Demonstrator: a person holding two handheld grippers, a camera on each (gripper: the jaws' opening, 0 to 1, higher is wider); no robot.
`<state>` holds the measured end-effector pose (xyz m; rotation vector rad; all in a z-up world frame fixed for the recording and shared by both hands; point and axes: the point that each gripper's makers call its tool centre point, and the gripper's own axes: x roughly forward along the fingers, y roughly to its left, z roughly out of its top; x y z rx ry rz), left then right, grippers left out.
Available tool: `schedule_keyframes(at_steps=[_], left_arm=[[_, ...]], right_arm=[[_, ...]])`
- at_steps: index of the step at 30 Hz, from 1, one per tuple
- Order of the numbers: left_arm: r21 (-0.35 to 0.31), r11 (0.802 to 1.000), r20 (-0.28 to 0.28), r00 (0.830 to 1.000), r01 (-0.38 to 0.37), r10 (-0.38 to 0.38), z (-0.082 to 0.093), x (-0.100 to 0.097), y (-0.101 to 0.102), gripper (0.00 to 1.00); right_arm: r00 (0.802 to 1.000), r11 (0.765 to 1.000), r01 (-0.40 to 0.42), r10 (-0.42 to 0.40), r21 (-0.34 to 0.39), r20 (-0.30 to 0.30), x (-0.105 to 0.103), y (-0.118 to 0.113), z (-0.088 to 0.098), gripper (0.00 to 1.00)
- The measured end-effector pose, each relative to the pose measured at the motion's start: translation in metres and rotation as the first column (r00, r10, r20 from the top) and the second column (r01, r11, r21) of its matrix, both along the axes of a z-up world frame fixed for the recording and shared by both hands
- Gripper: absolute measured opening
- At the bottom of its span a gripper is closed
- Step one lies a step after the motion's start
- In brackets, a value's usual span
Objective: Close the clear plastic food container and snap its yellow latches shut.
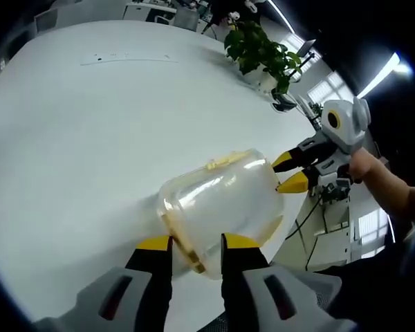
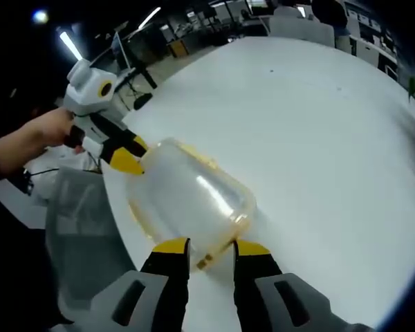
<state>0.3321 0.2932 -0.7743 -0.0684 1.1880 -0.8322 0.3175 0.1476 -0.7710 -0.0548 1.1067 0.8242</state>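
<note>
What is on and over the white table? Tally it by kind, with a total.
Clear plastic food container: 1
Hand-held gripper: 2, the left hand-held gripper and the right hand-held gripper, one at each end of the container
Potted plant: 1
White table: 1
Total: 5

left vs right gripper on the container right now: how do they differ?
The left gripper straddles the clear container at its yellow-trimmed rim; the right gripper straddles the opposite end. So they come at the container from facing sides, over the white table. In each view the jaws stand a little apart with the container's edge between them. Both have yellow tips on black-and-grey jaws. Whether either is clamped I cannot tell.
</note>
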Motion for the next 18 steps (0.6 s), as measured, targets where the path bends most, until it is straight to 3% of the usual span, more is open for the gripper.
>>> schedule_keyframes(at_steps=[11, 18], left_arm=[[0.036, 0.999, 0.018, 1.000, 0.010, -0.010, 0.0030, 0.0001, -0.0024, 0.25], [0.092, 0.993, 0.075, 0.993, 0.079, -0.086, 0.0062, 0.0024, 0.0047, 0.25]], right_arm=[[0.998, 0.998, -0.059, 0.060, -0.037, 0.016, 0.0033, 0.0006, 0.0008, 0.26], [0.977, 0.979, -0.165, 0.178, -0.117, 0.115, 0.0036, 0.0031, 0.0077, 0.25]])
